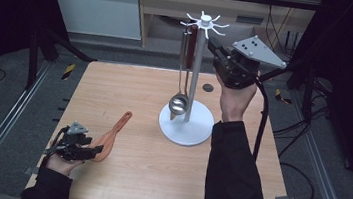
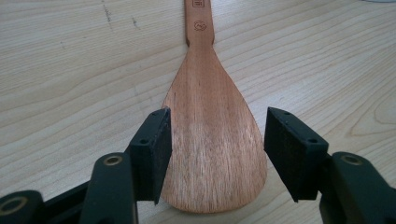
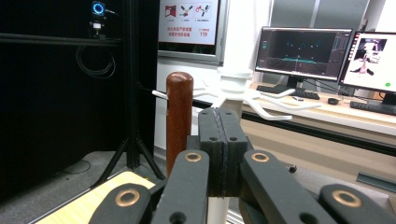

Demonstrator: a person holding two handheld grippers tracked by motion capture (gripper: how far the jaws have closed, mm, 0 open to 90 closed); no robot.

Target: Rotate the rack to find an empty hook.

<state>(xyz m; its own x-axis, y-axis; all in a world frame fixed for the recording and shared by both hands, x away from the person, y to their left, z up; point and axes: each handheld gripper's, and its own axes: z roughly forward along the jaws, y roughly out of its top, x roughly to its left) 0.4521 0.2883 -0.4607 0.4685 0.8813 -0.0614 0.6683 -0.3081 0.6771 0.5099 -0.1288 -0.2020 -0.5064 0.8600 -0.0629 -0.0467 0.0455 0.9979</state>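
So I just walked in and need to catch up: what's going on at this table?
A person works with a gripper in each hand. The left gripper sits low on the light wooden table, its jaws open on either side of the blade of a flat reddish-brown wooden spatula that lies on the table. The right gripper, jaws shut with nothing between them, is raised beside the top of a white utensil stand, where a steel ladle with a dark wooden handle hangs.

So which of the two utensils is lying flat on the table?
The wooden spatula, between the open jaws of the left gripper. The metal ladle hangs from the white rack.
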